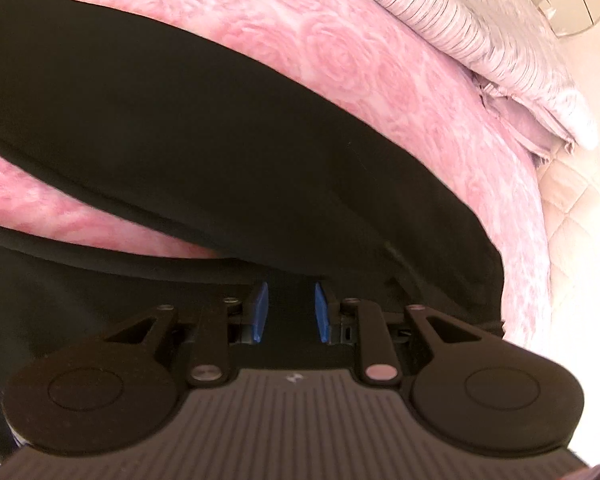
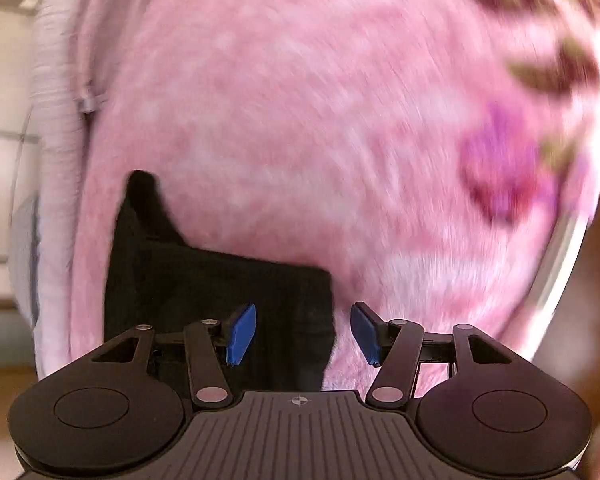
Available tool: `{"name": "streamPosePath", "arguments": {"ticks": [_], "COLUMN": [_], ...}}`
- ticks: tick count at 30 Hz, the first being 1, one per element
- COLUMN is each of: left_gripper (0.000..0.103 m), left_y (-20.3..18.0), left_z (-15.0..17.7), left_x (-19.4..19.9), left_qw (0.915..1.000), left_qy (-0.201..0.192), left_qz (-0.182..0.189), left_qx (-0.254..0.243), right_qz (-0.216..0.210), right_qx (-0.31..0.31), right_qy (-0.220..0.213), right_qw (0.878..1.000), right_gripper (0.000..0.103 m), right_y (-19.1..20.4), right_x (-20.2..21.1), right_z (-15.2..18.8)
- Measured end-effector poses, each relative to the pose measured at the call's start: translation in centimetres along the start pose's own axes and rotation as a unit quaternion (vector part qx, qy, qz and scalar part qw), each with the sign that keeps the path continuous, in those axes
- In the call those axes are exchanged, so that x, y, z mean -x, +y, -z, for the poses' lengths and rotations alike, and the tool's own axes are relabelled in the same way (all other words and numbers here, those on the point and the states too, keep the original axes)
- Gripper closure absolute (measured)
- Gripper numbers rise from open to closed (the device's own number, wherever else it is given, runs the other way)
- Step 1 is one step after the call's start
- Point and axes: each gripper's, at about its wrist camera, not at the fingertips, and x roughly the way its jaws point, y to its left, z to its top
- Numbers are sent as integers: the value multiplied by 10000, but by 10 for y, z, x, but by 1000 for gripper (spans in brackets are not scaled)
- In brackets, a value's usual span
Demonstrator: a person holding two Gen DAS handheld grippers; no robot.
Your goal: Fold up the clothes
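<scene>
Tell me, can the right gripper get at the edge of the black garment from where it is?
Probably yes. The right gripper is open, and the black garment lies flat on the pink blanket with its edge between the fingers, nothing covering it.

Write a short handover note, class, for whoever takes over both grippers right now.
Left gripper: jaws narrow, over the black garment; a grip cannot be confirmed.
Right gripper: open, empty, above the garment's edge.
The garment lies on the pink blanket.
Done: layers seem to overlap, so folding has probably begun.
Left: finish the fold and smooth it flat.
</scene>
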Motion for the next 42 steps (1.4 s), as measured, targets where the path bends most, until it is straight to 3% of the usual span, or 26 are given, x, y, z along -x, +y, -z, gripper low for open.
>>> {"name": "streamPosePath", "arguments": {"ticks": [1, 2, 3, 5, 6, 8, 11, 13, 18, 22, 28, 31, 36, 42], "left_gripper": [83, 83, 83, 83, 83, 83, 83, 83, 83, 74, 72, 72, 72, 70], "left_y": [6, 12, 19, 33, 41, 58, 83, 100, 154, 216, 301, 322, 347, 345], "left_z": [2, 3, 5, 10, 13, 21, 33, 42, 66, 92, 127, 134, 136, 144], "left_x": [3, 5, 9, 16, 18, 22, 29, 39, 81, 124, 166, 166, 164, 180], "left_qw": [10000, 10000, 10000, 10000, 10000, 9999, 9995, 9990, 9942, 9751, 9206, 9005, 8879, 8956], "left_qy": [2, 3, 6, 7, 10, 29, 63, 31, -302, -889, -1944, -2301, -2557, -2510], "left_qz": [-3, -10, -21, -43, -63, -109, -186, -264, -559, -957, -1249, -1351, -1141, -1211], "left_qx": [4, 9, 4, -14, -5, 73, 247, 361, 867, 1792, 3149, 3433, 3649, 3466], "right_qz": [11, 17, -5, 35, 113, 295, 812, 757, 839, 807, 696, 692, 657, 671], "right_qx": [-90, -155, -78, 535, 1029, 1273, 890, 575, 565, 249, 205, 345, 213, 168], "right_qy": [-131, -252, -330, -628, -864, -1103, -540, -581, -785, -707, -705, -725, -760, -750], "right_qw": [9999, 9996, 9994, 9966, 9909, 9853, 9912, 9938, 9918, 9939, 9949, 9944, 9947, 9948], "right_gripper": [51, 79, 92, 94, 94, 94, 91, 87, 58, 56, 56, 55, 54, 54], "right_y": [0, 1, 3, 21, 33, 37, 15, 12, 23, 16, 12, 13, 11, 12], "right_x": [-4, -7, -4, 8, 20, 35, 12, 6, 21, 25, 20, 14, 12, 13], "right_z": [3, 6, 8, 17, 24, 37, 37, 35, 45, 57, 75, 78, 76, 74]}}
